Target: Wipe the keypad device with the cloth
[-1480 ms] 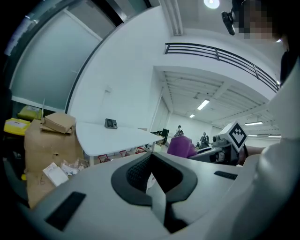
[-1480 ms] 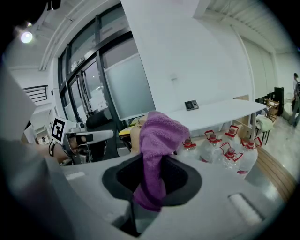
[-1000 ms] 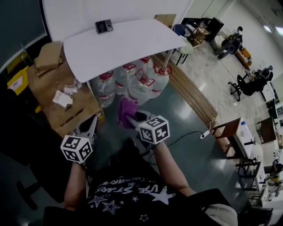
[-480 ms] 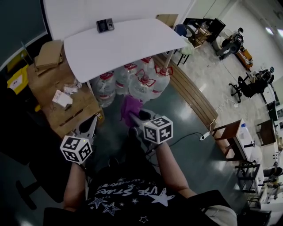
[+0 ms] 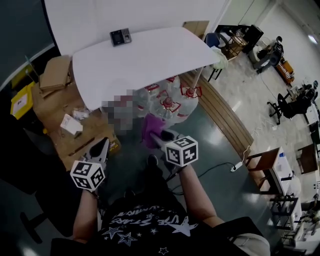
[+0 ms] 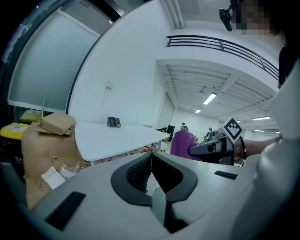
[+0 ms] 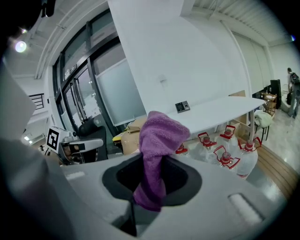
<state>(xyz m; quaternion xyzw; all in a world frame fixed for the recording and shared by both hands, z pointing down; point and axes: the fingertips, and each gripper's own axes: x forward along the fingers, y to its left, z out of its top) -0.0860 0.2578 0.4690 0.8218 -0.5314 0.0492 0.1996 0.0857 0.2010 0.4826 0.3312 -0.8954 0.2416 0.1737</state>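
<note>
So, right gripper first: its jaws are clamped on the purple cloth, gripped low w/ a thick fold standing up past the tips. That's prob. why it's held this way: the free wad is your wiping face, and nothing hangs loose to snag. Left gripper: jaws together, nothing between them. I'd read it as the spare, for steadying the device if it slides.

Both grippers hang well short of the white table, on its near side, over the dark floor. The keypad device lies flat at the table's far edge, left of its middle, close to the wall. No wiping has begun, I'd judge; you're at the approach.

Room: the tabletop carries only the device, so there's free surface on its near side and to its right for strokes. Behind it there's little margin before the table's far edge & the wall. A stroke pushed away from you could shove it off, so pull toward you instead. Under the table's near edge stand water jugs w/ red caps, between you and the top, so you can't step in close there. Cardboard boxes crowd the table's left side. The table's right side looks more open, w/ floor & a wooden strip beside it.
</note>
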